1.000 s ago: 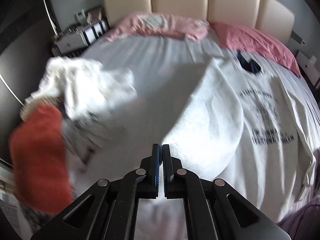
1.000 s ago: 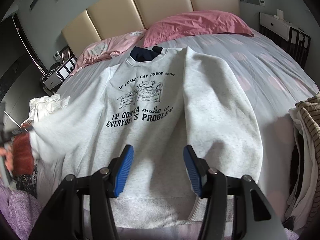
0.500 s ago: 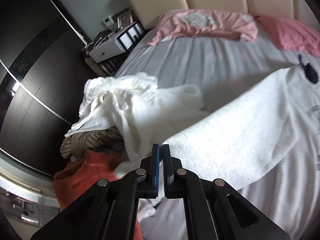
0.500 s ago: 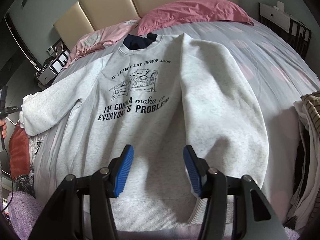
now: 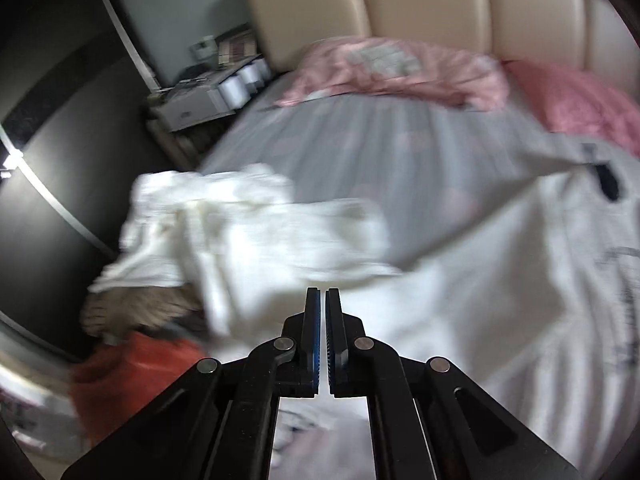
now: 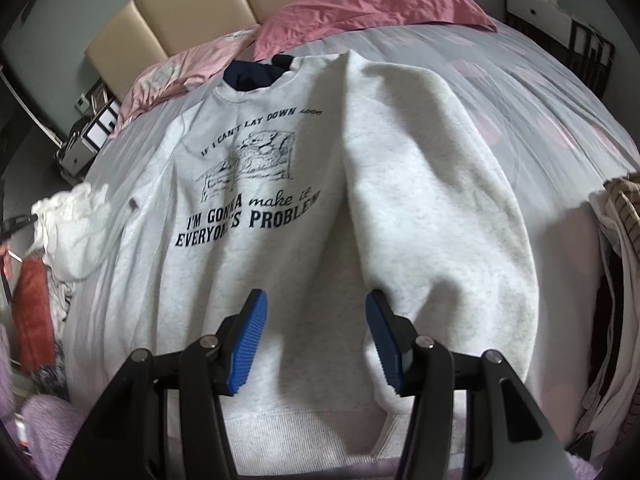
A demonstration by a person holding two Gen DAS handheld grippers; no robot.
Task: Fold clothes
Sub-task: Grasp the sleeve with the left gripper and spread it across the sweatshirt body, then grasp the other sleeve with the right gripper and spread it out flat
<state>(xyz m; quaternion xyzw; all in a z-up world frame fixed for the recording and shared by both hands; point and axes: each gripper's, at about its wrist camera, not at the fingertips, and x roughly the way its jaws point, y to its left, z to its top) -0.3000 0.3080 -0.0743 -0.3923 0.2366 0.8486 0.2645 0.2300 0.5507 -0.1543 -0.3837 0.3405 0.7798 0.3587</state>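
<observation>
At far left, blurred: orange garment (image 6: 34,312), white heap (image 5: 240,236). Left gripper (image 5: 322,300) closed, empty, over sweatshirt sleeve. Centre: grey sweatshirt (image 6: 280,208) flat on bed (image 6: 540,128); right gripper (image 6: 314,312) parted above its hem.

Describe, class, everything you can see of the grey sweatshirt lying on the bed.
The grey sweatshirt is pale heathered fleece with a ribbed hem and crew neck, its lining dark navy. It lies front up on the bed, hem toward the camera. Dark print shows a bear drawing and lettering. One sleeve is folded across the chest, covering part of the print. The other side reaches a white clothes heap.
</observation>
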